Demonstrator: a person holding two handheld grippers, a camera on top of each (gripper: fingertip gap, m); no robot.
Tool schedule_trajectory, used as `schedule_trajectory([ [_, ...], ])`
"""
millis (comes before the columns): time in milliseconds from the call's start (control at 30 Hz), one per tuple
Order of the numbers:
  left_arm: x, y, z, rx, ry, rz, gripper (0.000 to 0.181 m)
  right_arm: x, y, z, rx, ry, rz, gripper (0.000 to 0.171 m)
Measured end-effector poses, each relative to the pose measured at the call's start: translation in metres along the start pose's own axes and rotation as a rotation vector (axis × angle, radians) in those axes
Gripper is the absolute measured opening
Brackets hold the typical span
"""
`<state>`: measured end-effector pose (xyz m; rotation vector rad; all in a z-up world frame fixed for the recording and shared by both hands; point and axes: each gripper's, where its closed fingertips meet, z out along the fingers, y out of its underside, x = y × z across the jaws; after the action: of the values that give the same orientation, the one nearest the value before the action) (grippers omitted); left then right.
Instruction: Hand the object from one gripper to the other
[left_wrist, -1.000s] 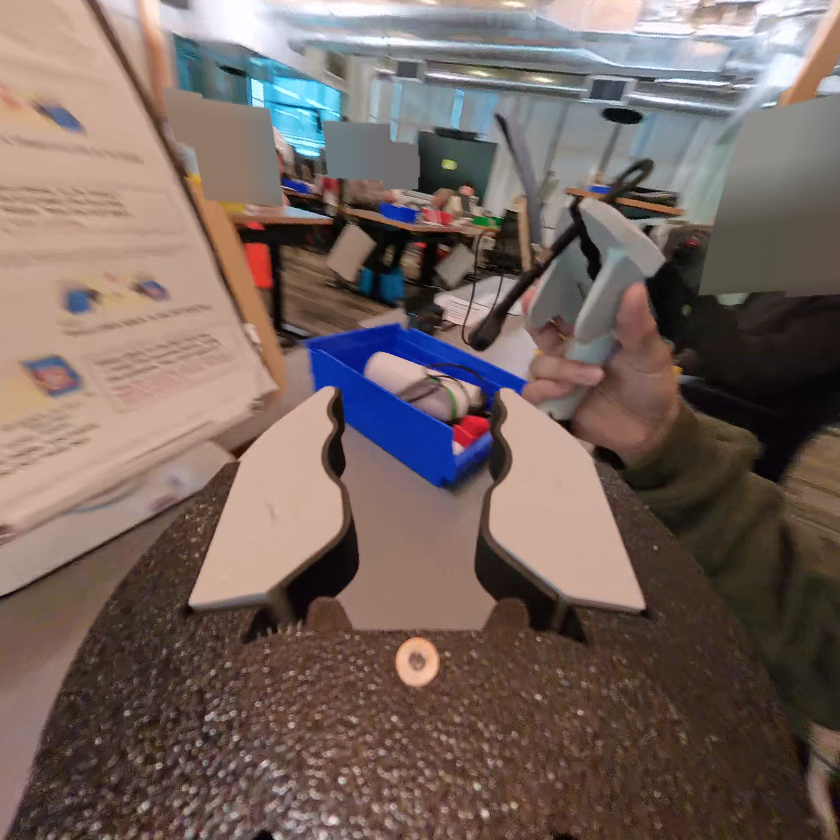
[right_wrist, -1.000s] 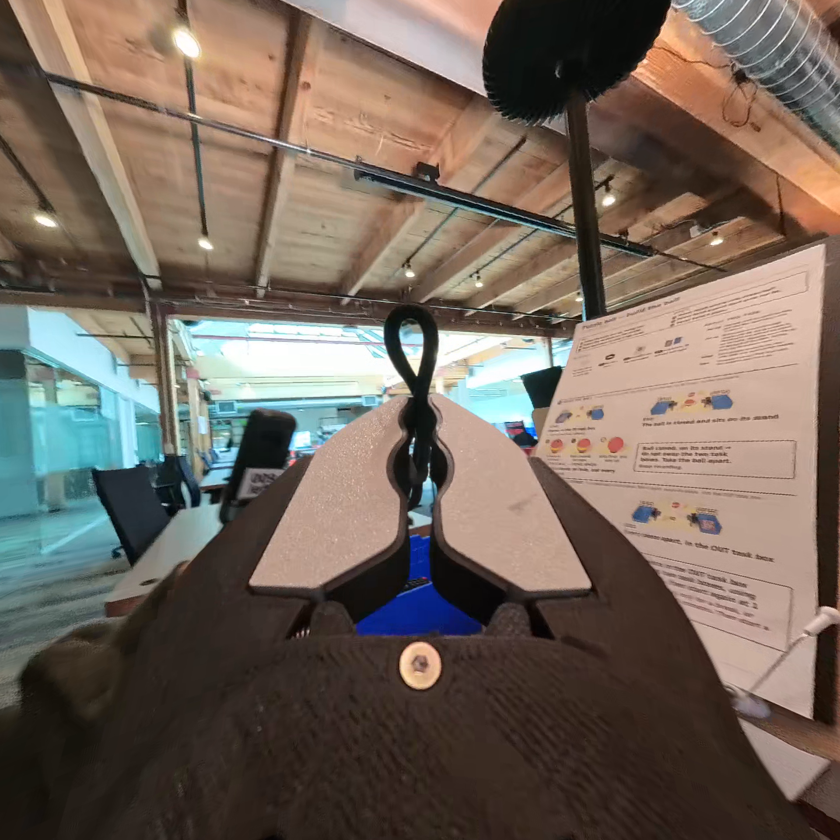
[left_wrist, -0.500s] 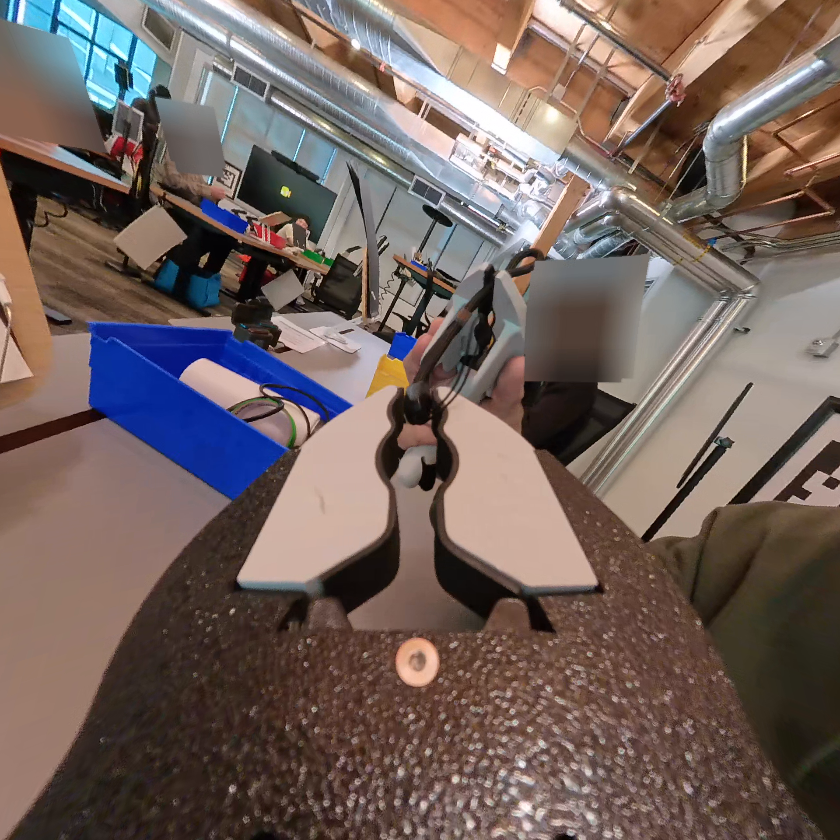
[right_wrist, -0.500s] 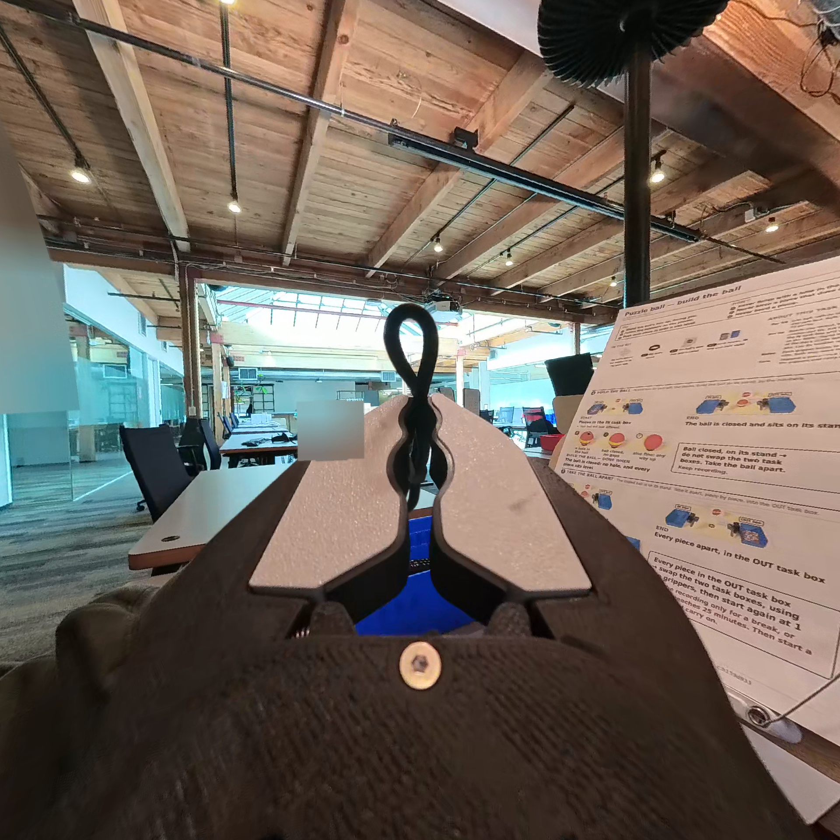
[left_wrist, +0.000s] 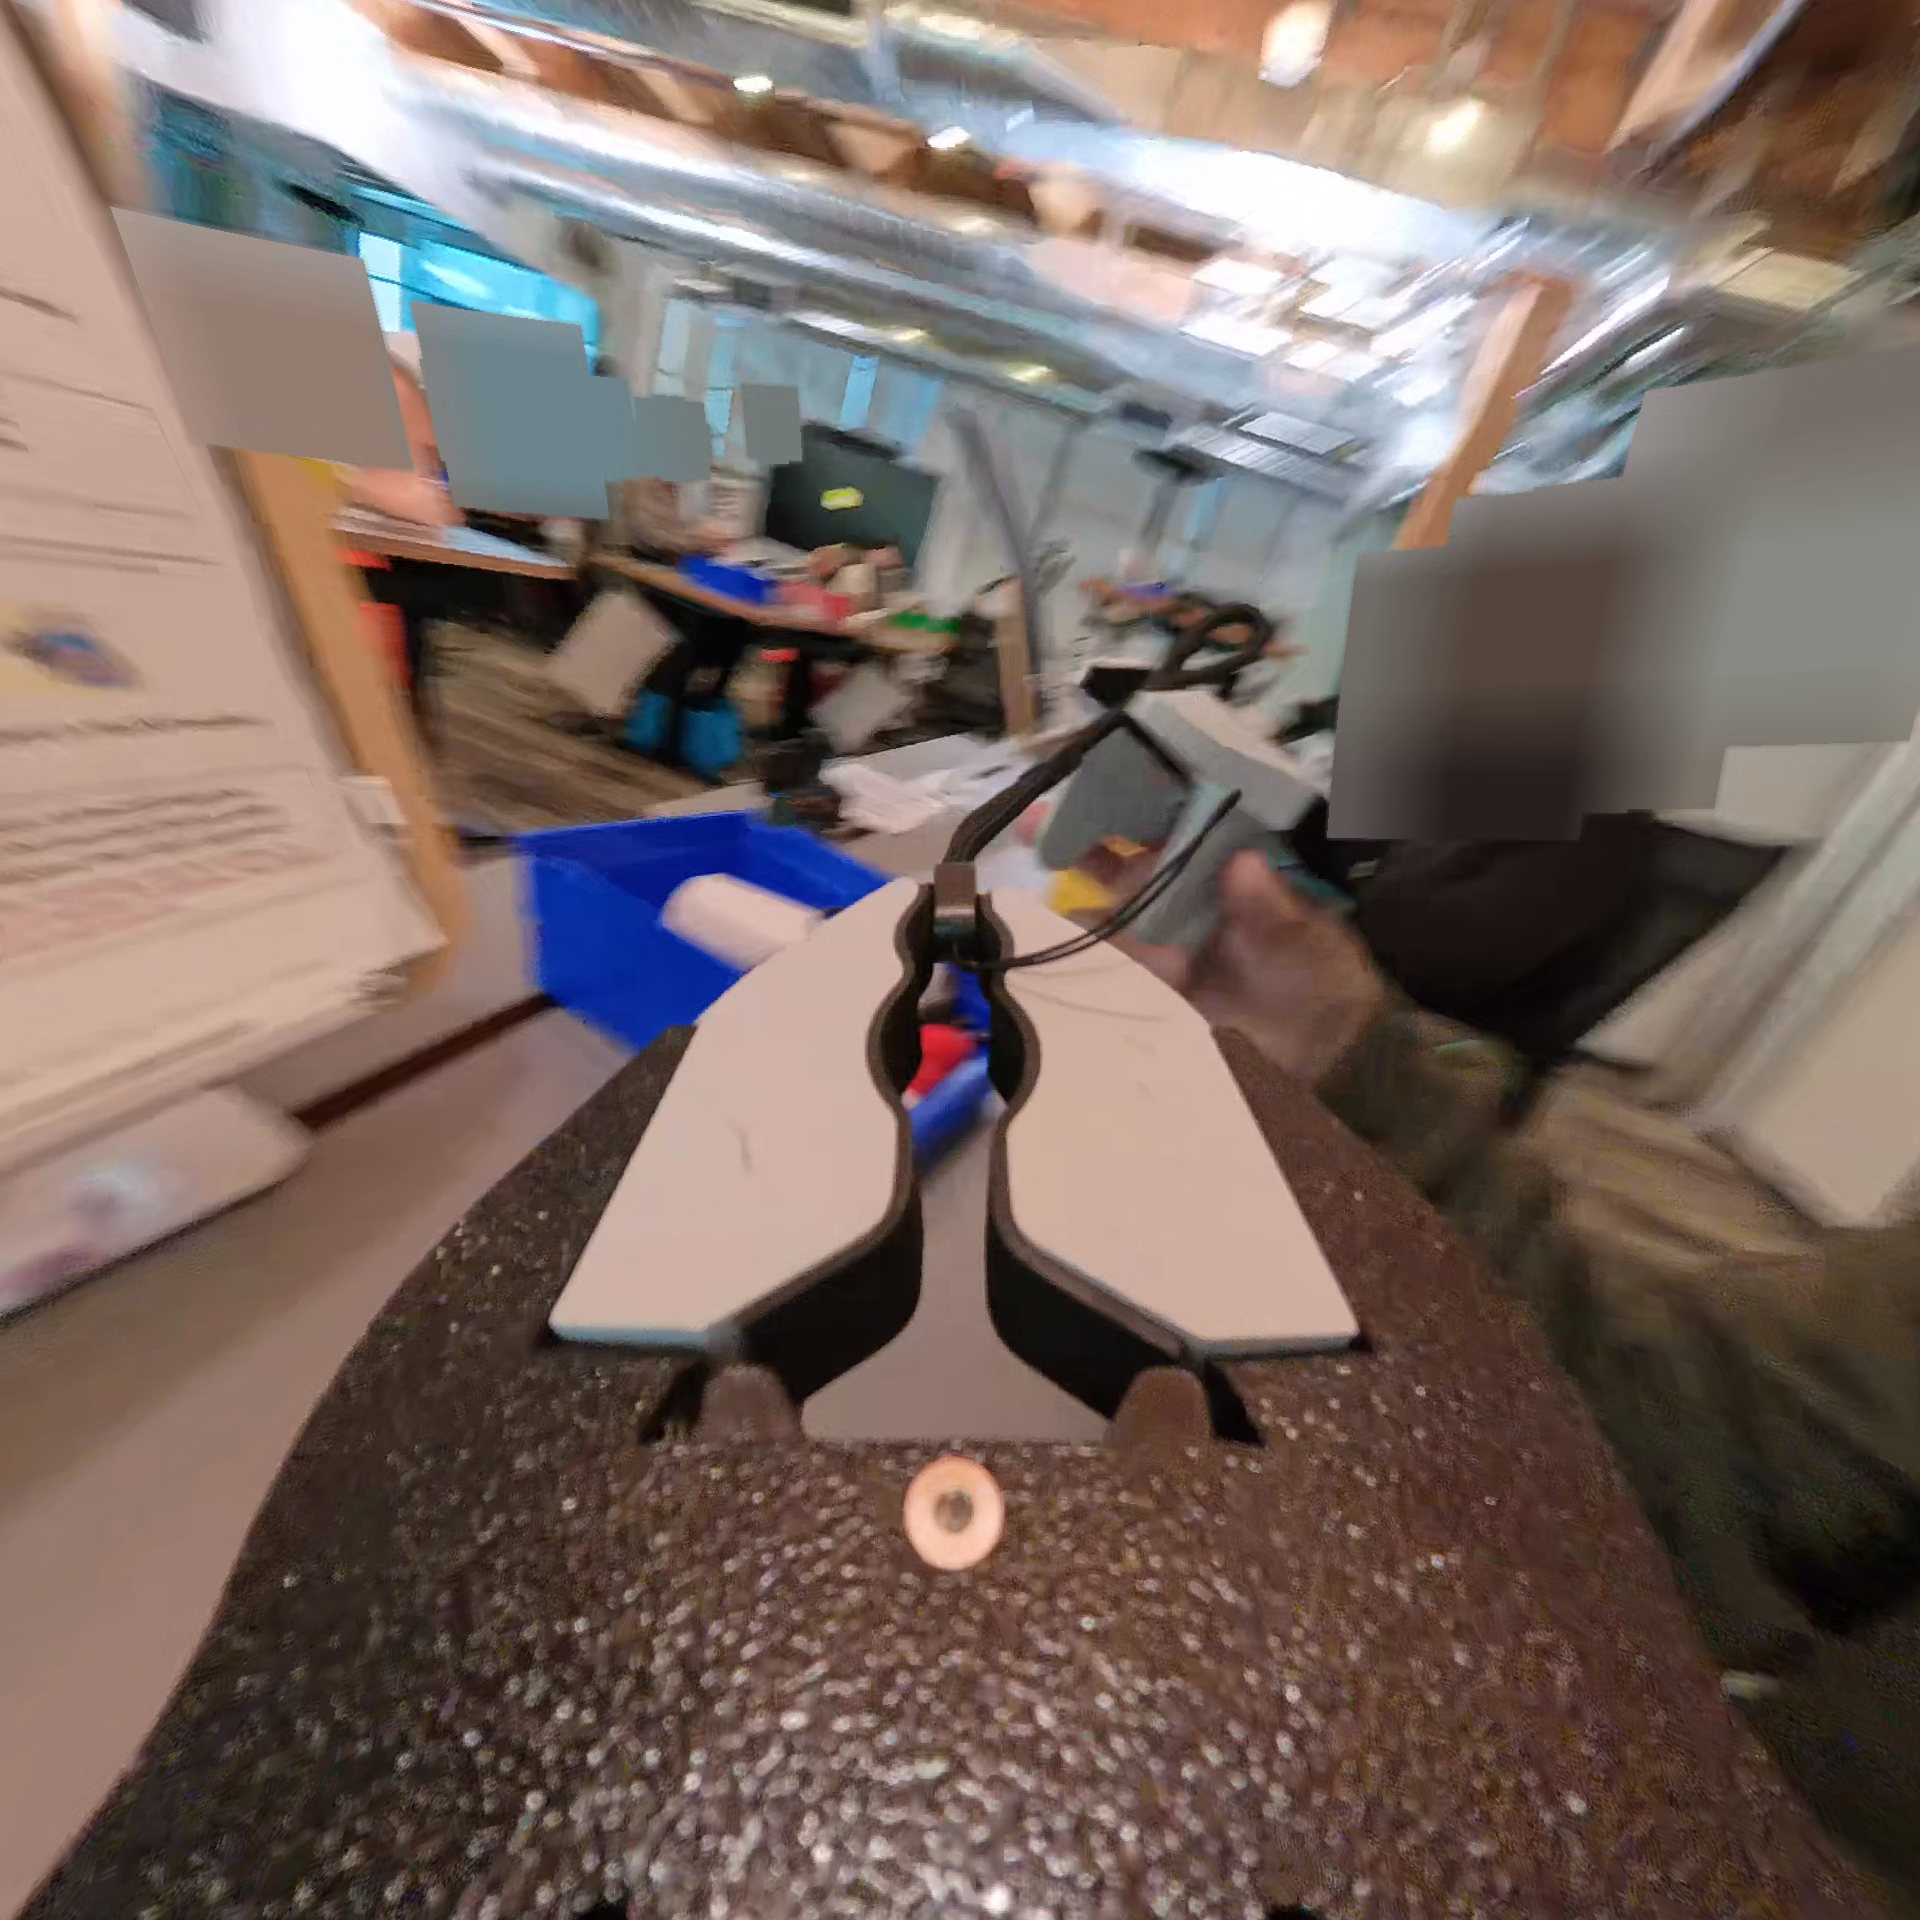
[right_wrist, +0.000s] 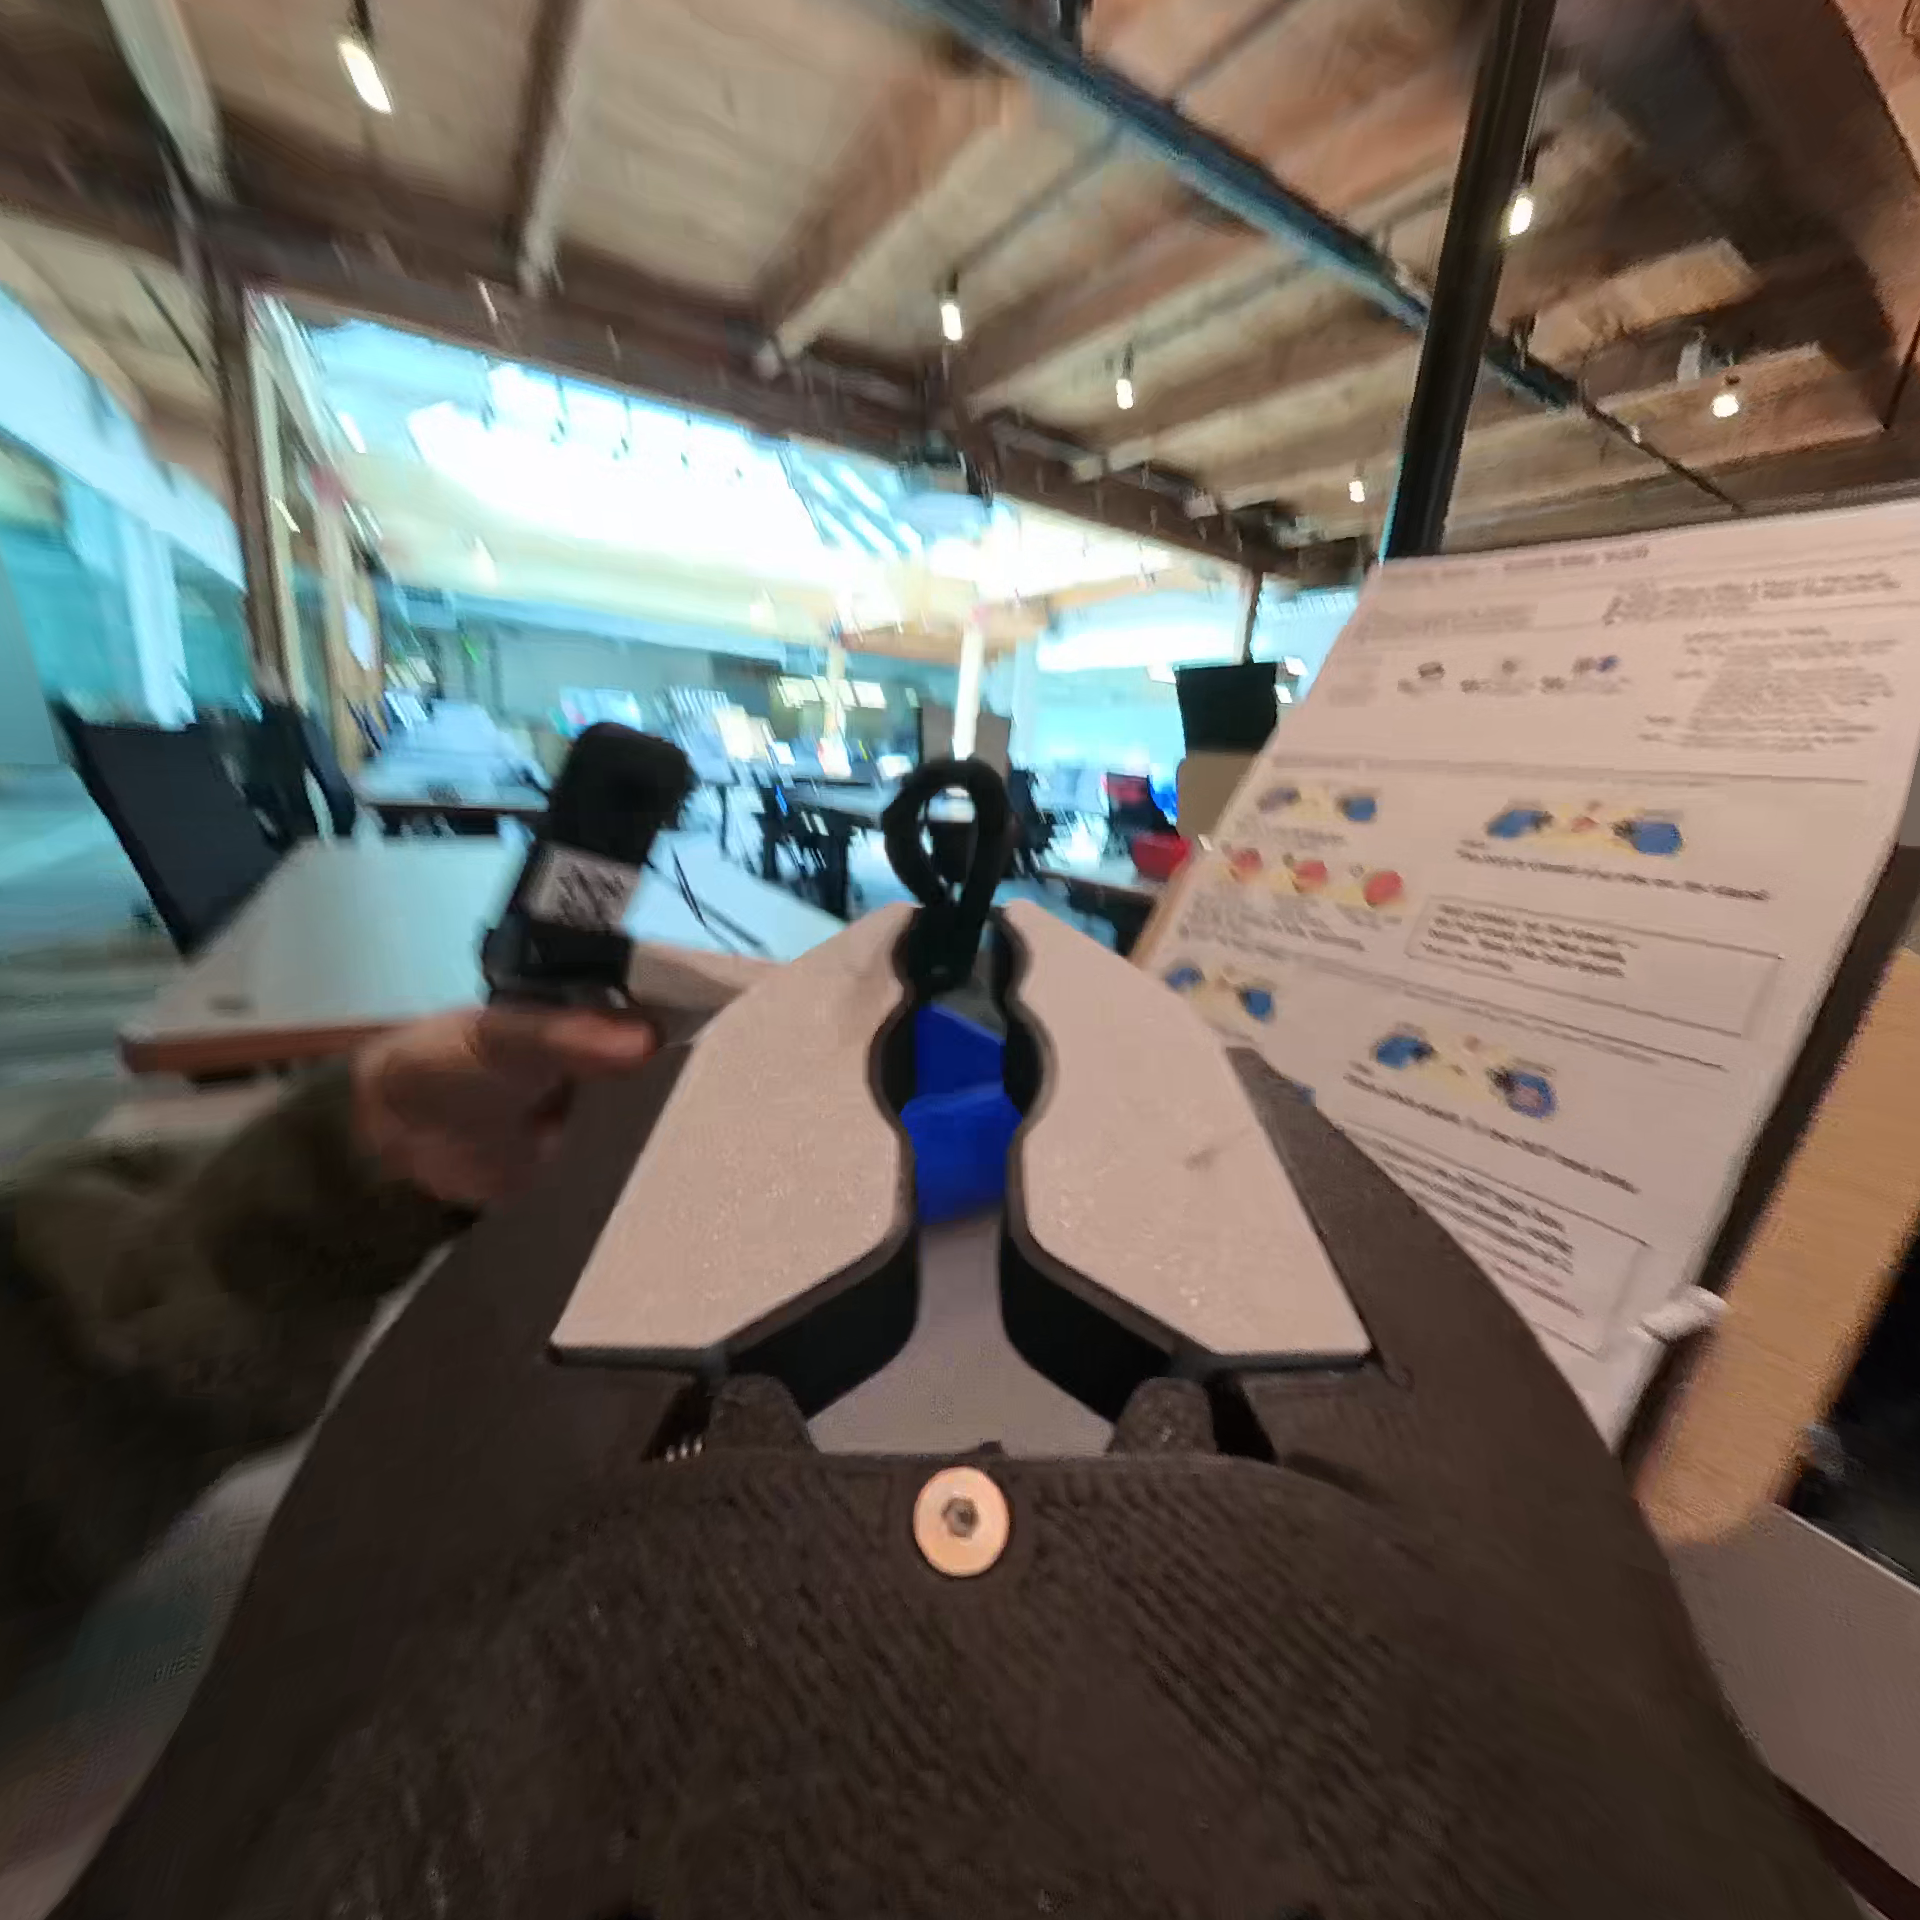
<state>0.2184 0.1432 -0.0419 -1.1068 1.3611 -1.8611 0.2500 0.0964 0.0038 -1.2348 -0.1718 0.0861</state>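
Above the grey worktop (left_wrist: 187, 1382), the black cord (left_wrist: 1023, 816) spans both grippers: left gripper (left_wrist: 954, 914) fingers are closed on its toggle end, right gripper (right_wrist: 951, 914) fingers are pinched on the other end, its loop standing above the tips. Behind the left fingers sits a blue bin (left_wrist: 634, 914) holding a white roll (left_wrist: 727, 914); an instruction sheet (right_wrist: 1538, 914) leans at right in the right wrist view. Both views motion-blurred.

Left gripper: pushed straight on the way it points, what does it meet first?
Beyond the black cord it grips, probably the blue bin; the right gripper sits off to the right. Depth unclear.
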Motion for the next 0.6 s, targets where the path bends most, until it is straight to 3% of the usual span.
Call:
schedule_trajectory([
  [67,-0.023,0.005,-0.009,-0.095,-0.2,0.173,0.006,0.013,0.016,-0.007,-0.145,0.048,-0.1,0.037],
  [133,-0.042,0.008,-0.021,-0.2,-0.371,0.317,0.007,0.029,0.026,-0.019,-0.27,0.12,-0.213,0.047],
  [200,-0.046,0.008,-0.026,-0.251,-0.427,0.395,0.007,0.035,0.028,-0.029,-0.338,0.144,-0.321,0.057],
  [333,-0.031,0.009,-0.017,-0.255,-0.371,0.409,0.007,0.004,0.035,-0.016,-0.362,0.021,-0.388,0.045],
  [467,-0.02,0.014,-0.007,-0.299,-0.362,0.481,0.007,-0.022,0.067,0.008,-0.458,-0.056,-0.386,0.035],
  [600,-0.007,0.017,0.001,-0.317,-0.345,0.535,0.007,-0.016,0.089,0.015,-0.552,0.009,-0.421,0.018],
])
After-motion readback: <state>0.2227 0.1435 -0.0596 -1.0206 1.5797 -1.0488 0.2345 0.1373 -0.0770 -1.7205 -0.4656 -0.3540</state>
